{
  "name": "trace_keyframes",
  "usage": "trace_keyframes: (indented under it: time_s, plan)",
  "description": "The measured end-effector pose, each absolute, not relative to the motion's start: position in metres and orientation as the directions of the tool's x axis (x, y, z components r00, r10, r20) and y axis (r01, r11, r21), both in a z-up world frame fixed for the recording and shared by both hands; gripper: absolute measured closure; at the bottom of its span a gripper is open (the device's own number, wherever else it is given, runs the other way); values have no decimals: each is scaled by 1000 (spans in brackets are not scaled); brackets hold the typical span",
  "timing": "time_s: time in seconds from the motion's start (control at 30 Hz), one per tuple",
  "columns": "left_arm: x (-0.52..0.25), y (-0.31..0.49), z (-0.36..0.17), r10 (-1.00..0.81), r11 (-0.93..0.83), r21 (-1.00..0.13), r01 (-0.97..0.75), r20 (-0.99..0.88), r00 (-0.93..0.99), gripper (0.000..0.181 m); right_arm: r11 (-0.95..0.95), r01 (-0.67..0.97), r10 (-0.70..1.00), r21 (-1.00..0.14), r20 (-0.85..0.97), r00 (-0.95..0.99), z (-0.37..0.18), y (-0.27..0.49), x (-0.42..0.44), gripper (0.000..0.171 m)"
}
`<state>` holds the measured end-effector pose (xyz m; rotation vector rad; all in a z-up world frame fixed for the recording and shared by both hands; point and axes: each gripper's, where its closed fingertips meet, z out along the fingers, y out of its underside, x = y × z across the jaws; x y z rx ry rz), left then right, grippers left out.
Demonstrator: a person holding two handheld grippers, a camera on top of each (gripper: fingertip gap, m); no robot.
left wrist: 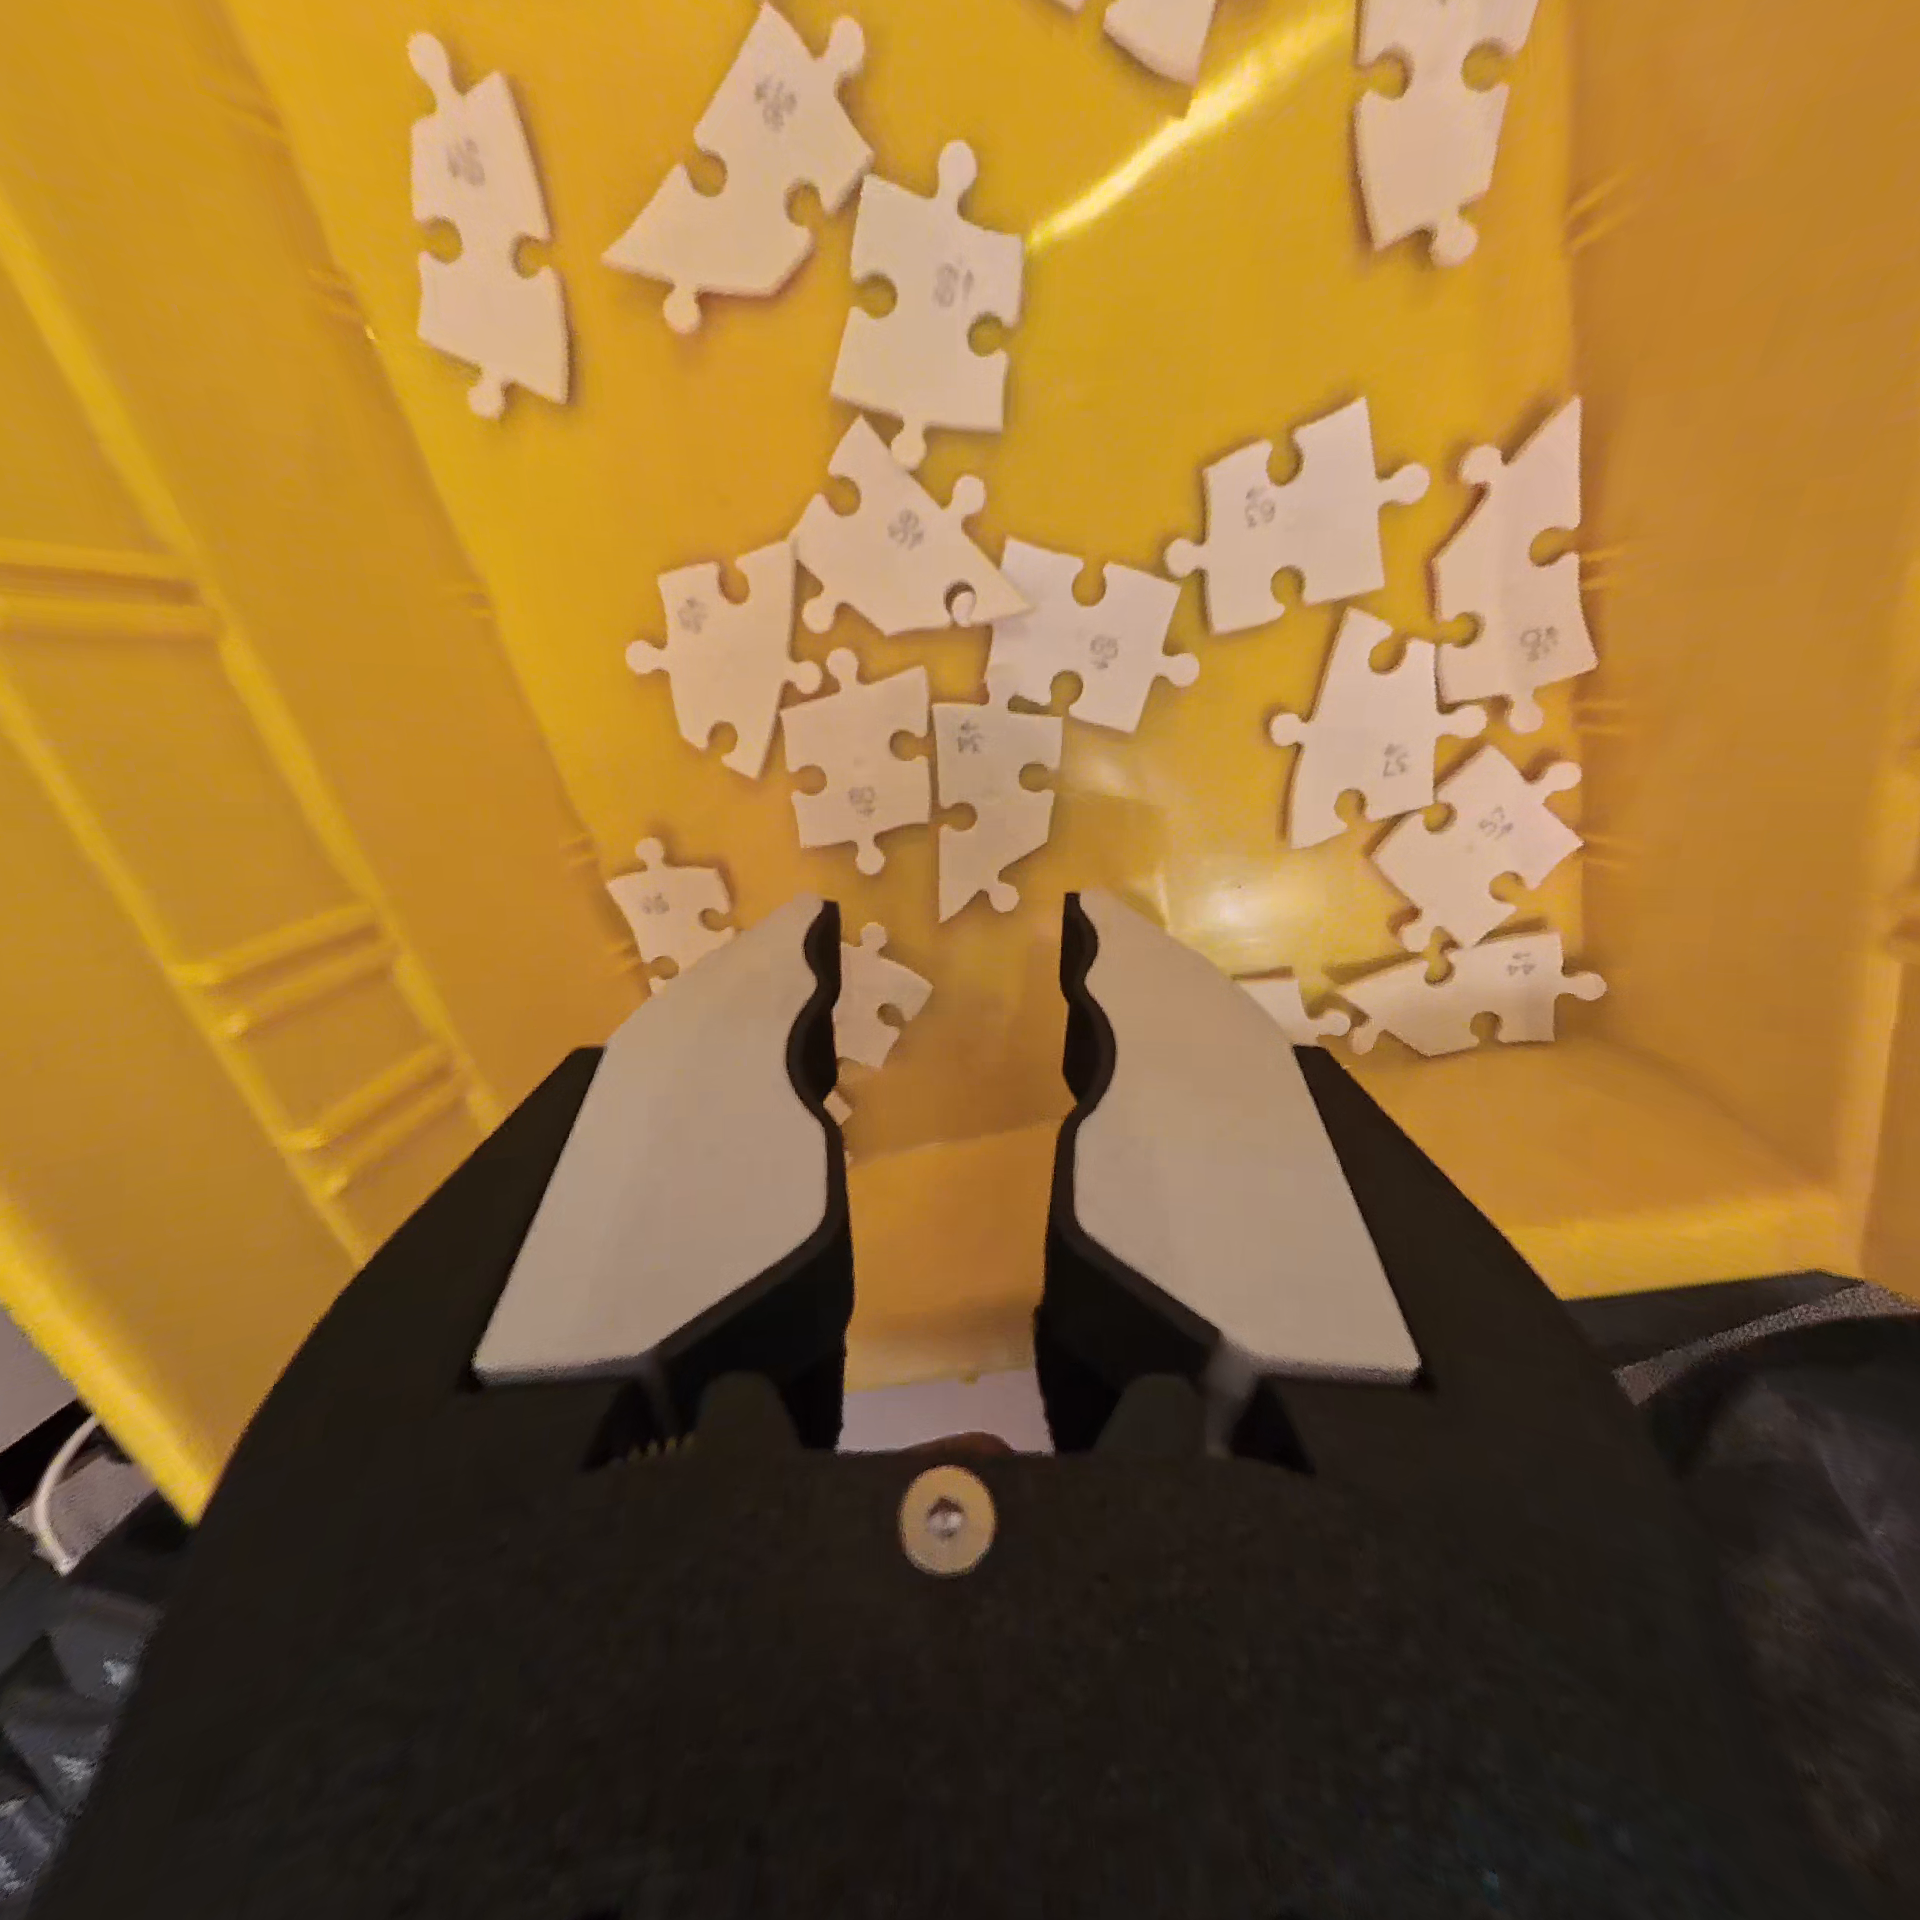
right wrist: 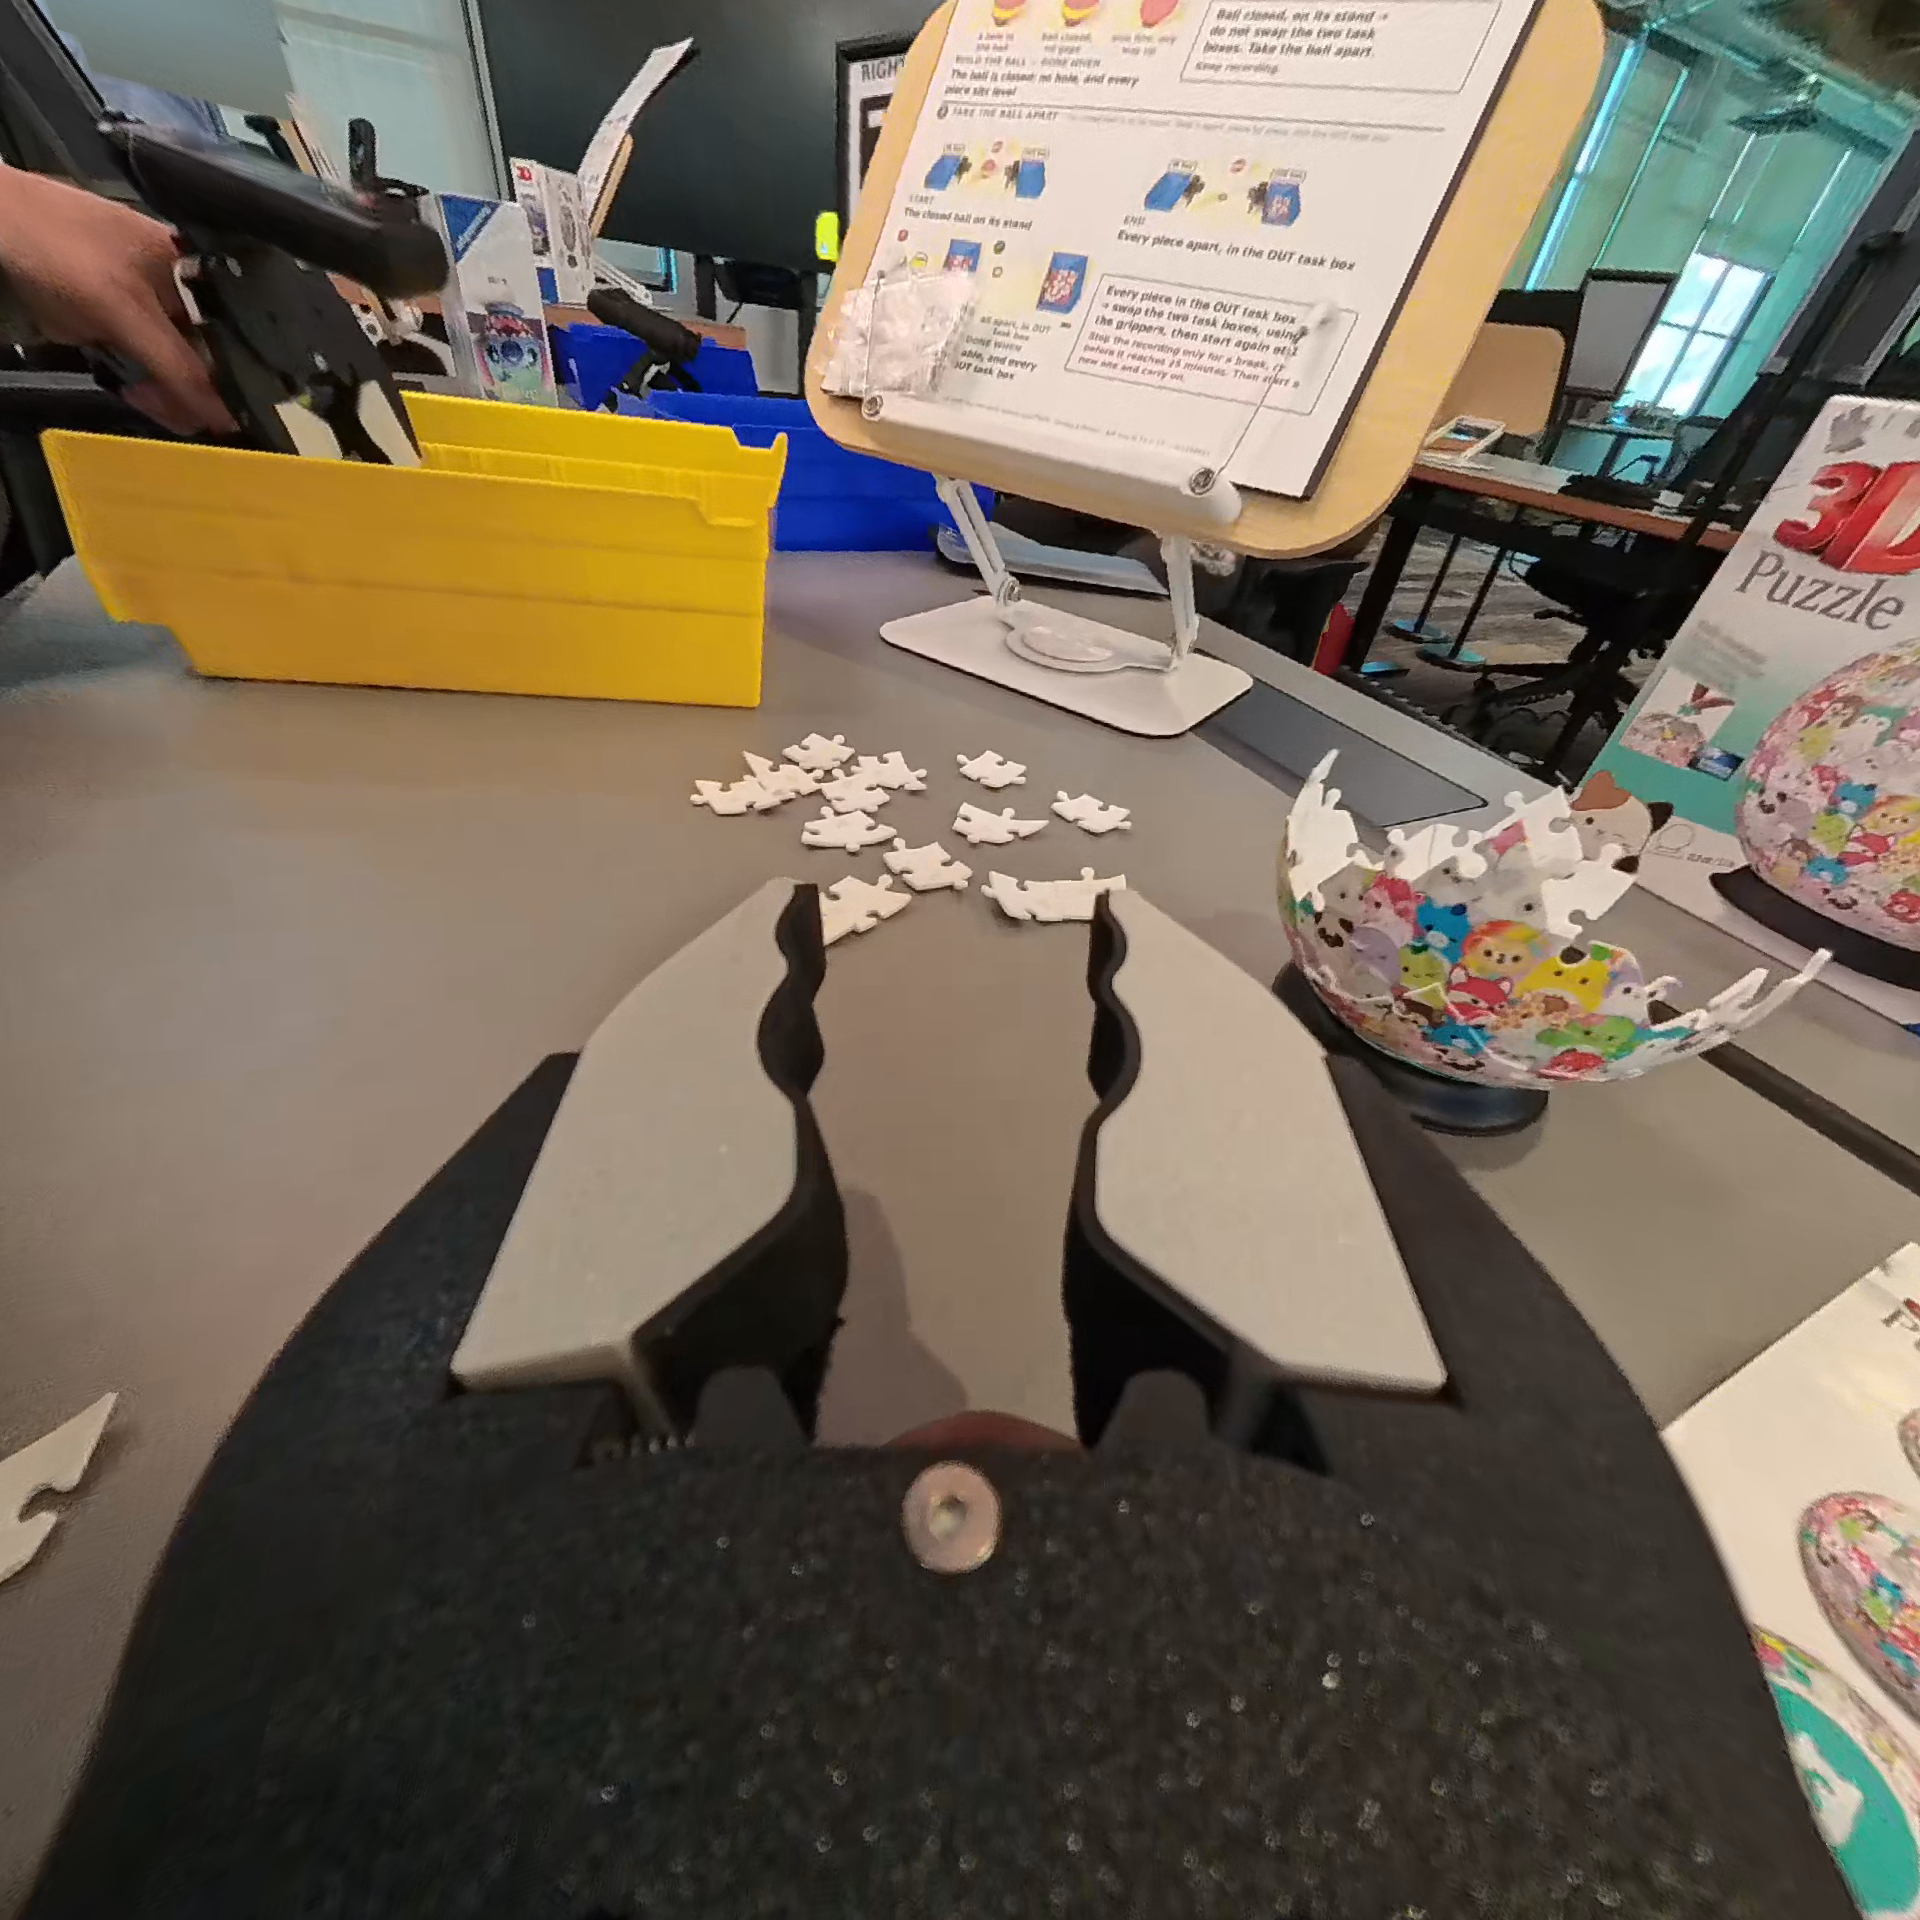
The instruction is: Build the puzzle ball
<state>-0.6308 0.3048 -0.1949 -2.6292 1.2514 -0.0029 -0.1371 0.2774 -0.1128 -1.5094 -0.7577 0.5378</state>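
Both the right gripper (right wrist: pixel 951 925) and left gripper (left wrist: pixel 945 914), gaping empty, leave the puzzle ball (right wrist: pixel 1496 956) half-built, loose pieces (right wrist: pixel 894 821) beside it, more in the yellow bin (left wrist: pixel 1704 312).

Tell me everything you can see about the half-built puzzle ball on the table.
The half-built puzzle ball is an open bowl-shaped shell of interlocked curved pieces, glossy like plastic. Its outside shows colourful cartoon animals; the inside is plain white. The rim is jagged, with tabs sticking up. It sits upright on a dark round stand on the grey table, right of the loose white pieces. Neither gripper touches it.
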Motion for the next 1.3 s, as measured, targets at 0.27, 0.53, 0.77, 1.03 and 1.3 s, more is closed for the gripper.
trace_keyframes:
  time_s: [0.27,0.53,0.77,1.03,1.3]
  plan:
    - [-625,302,-207,-764,-629,-127,-767,-82,640,147,12,113,736,-994,85,672,-111,278,-135,122]
    - [-617,300,-210,-768,-627,-121,-769,-66,637,167,25,151,741,-988,120,661,-114,276,-139,122]
    - [-613,296,-188,-791,-594,-134,-793,-78,606,167,42,142,747,-989,125,653,-112,273,-141,124]
    - [-460,274,-89,-965,-133,-207,-969,-197,175,167,-282,140,867,-949,-190,460,-105,246,-179,132]
    - [-274,211,-106,-866,454,-83,-887,-275,-417,167,-682,185,729,-707,-679,90,-81,200,-233,143]
